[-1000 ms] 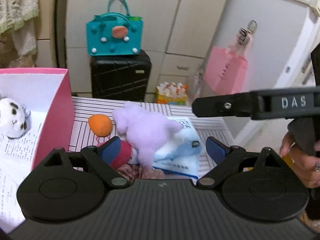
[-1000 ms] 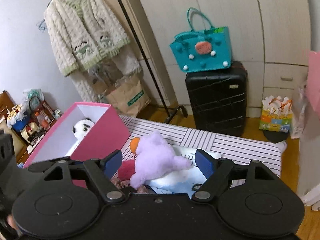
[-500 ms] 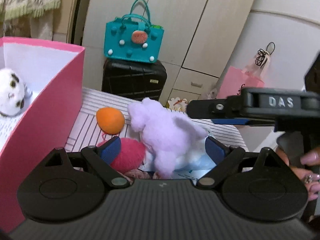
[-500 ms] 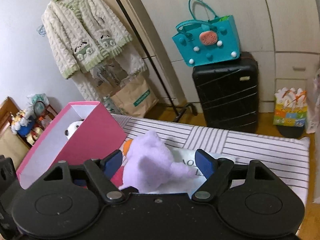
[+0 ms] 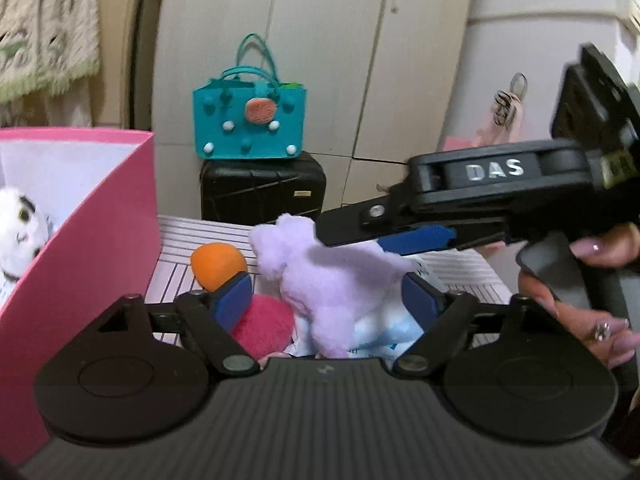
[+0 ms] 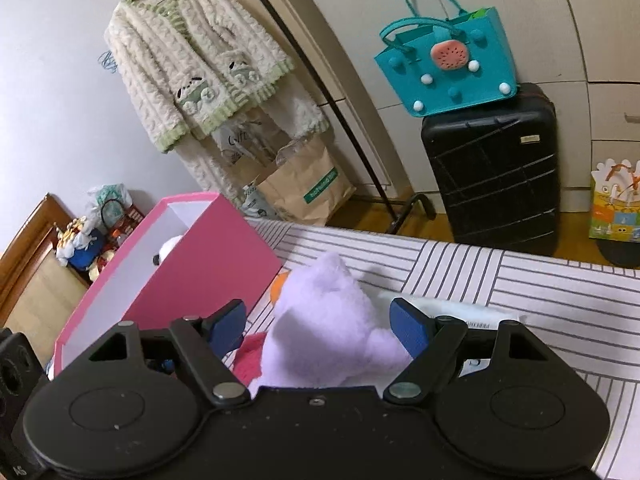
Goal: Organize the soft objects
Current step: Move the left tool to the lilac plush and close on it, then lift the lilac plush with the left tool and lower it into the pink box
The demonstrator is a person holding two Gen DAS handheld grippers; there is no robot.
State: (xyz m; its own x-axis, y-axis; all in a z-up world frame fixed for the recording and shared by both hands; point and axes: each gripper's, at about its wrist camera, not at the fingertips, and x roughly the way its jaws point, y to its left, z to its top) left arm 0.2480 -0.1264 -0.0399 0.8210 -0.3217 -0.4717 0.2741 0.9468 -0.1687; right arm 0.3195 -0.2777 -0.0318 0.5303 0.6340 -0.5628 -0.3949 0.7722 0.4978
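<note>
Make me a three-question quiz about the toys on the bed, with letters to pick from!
1. Where is the white plush toy?
A. on the suitcase
B. inside the pink box
C. in the teal bag

2. What colour is the ball beside the purple plush toy?
A. orange
B. green
C. black

3. How does the left gripper stand?
A. shut tight on the ball
B. open around the purple plush toy
C. inside the pink box

Answers: 1 B, its face peeks over the box wall. 2 A, it lies orange on the striped sheet. 3 B, both pads sit apart from the fur, and its jaws have just been closing.
</note>
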